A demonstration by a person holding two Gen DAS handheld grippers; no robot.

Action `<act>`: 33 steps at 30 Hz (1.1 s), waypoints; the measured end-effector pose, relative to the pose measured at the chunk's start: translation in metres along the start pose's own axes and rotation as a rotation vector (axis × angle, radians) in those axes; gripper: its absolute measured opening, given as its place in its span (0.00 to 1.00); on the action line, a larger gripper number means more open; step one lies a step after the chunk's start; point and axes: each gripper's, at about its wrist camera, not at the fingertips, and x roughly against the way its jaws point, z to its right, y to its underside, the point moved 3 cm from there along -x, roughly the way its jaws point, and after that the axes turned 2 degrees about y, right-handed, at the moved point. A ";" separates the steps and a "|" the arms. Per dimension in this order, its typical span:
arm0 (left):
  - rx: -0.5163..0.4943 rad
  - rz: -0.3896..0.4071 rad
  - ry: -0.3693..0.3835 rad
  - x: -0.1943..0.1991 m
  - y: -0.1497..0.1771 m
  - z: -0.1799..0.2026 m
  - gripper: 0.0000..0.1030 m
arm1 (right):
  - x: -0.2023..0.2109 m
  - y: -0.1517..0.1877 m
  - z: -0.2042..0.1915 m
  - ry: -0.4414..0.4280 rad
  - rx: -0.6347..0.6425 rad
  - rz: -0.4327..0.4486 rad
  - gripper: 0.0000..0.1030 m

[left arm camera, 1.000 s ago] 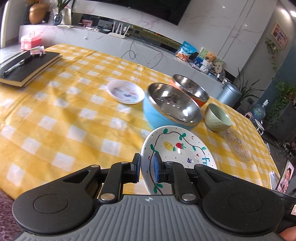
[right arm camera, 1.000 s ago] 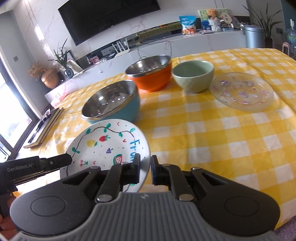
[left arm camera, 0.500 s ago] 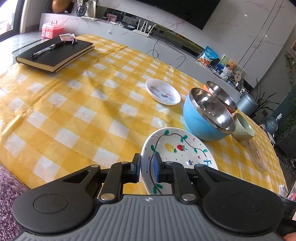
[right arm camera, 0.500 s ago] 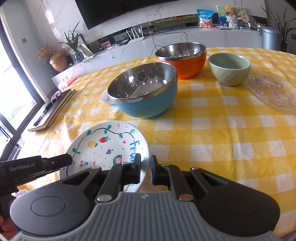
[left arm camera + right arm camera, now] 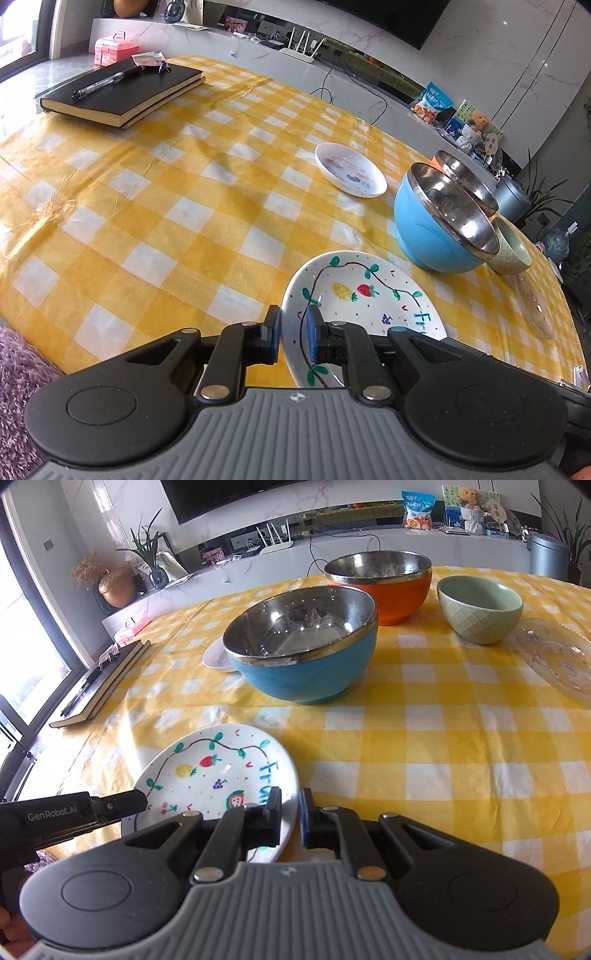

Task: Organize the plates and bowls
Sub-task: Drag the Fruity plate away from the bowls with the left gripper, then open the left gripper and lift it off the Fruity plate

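The left gripper [image 5: 292, 334] has its jaws nearly closed on the near-left rim of the painted fruit plate [image 5: 364, 306], one pad on each face of the rim. The right gripper [image 5: 290, 821] is pinched just as narrowly on the plate's [image 5: 218, 775] near-right edge, so the plate sits between the two tools. Whether it rests on the yellow checked tablecloth [image 5: 147, 206] or is lifted off it cannot be told.

Far ahead and to the left of the left gripper lies a black notebook [image 5: 122, 92] with a pen [image 5: 105, 82] on top. Ahead and slightly right sits a small white dish [image 5: 350, 174]. Just beyond the plate stands the blue bowl [image 5: 303, 642], directly ahead of the right gripper; the orange bowl [image 5: 384, 581] is behind it, partly covered by it in the left wrist view. To the right are the green bowl [image 5: 480, 607] and a clear glass plate [image 5: 557, 657], the latter cut off at the frame edge. The white dish is mostly hidden behind the blue bowl in the right wrist view.
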 end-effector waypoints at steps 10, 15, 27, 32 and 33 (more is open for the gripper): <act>-0.023 0.010 -0.012 0.002 -0.001 0.003 0.17 | 0.000 0.002 0.001 -0.018 -0.011 -0.001 0.15; -0.070 0.074 -0.048 0.014 -0.006 0.012 0.31 | 0.008 -0.001 0.003 -0.019 -0.002 0.029 0.24; -0.227 0.106 0.004 0.031 -0.003 0.074 0.50 | 0.052 -0.005 0.022 -0.053 0.058 0.205 0.45; -0.268 0.101 0.026 0.031 0.003 0.101 0.51 | 0.068 -0.005 0.041 -0.027 0.067 0.255 0.49; -0.270 0.101 0.029 0.031 0.003 0.106 0.51 | 0.072 -0.005 0.046 -0.013 0.064 0.268 0.54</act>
